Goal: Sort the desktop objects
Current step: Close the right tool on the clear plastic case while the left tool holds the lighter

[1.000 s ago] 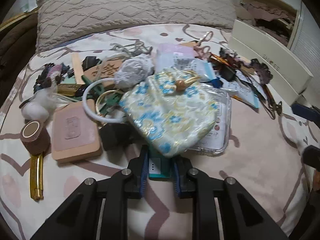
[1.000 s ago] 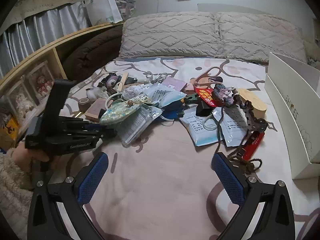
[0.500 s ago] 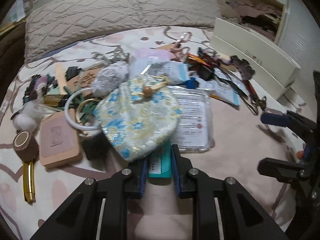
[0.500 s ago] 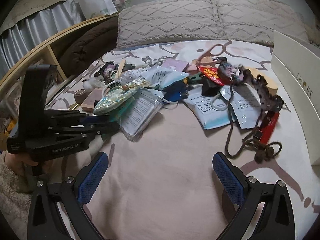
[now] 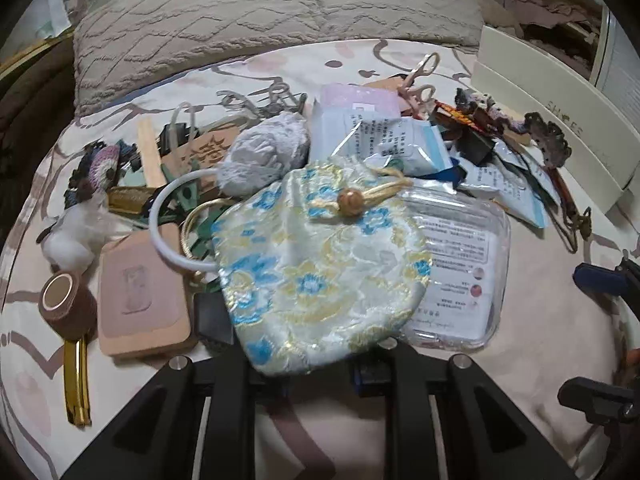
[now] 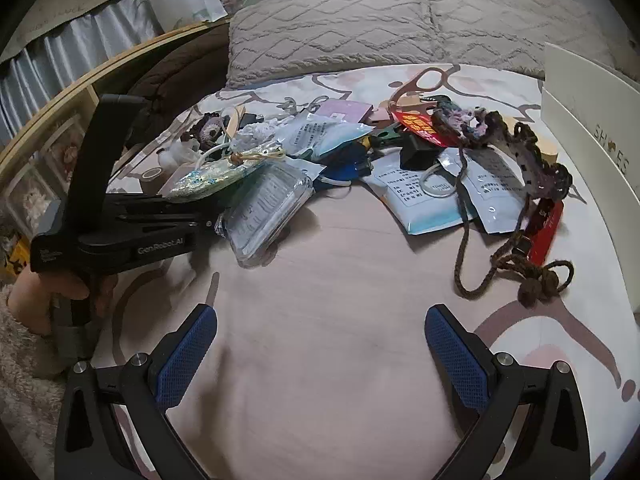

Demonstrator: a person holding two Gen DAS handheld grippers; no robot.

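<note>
A floral drawstring pouch [image 5: 320, 268] lies on top of the pile on the bed, over a clear plastic case [image 5: 460, 276]. My left gripper [image 5: 320, 376] sits right under the pouch's near edge; the pouch hides its fingertips, so its state is unclear. In the right wrist view the left gripper [image 6: 208, 216] reaches under the pouch [image 6: 216, 172] beside the clear case [image 6: 268, 208]. My right gripper [image 6: 320, 356] is open and empty above bare bedsheet.
The pile holds a wooden block [image 5: 140, 296], tape roll [image 5: 64, 304], gold clip [image 5: 76, 384], white ring [image 5: 168, 224], mask packets [image 6: 424, 188], a red item [image 6: 544, 228] and brown cord [image 6: 520, 268]. A white shoe box [image 6: 592, 160] stands right; pillows [image 6: 360, 28] behind.
The left gripper has pushed forward under the pouch, which now covers the teal object and the fingertips seen before. The right gripper has come nearer to the pile.
</note>
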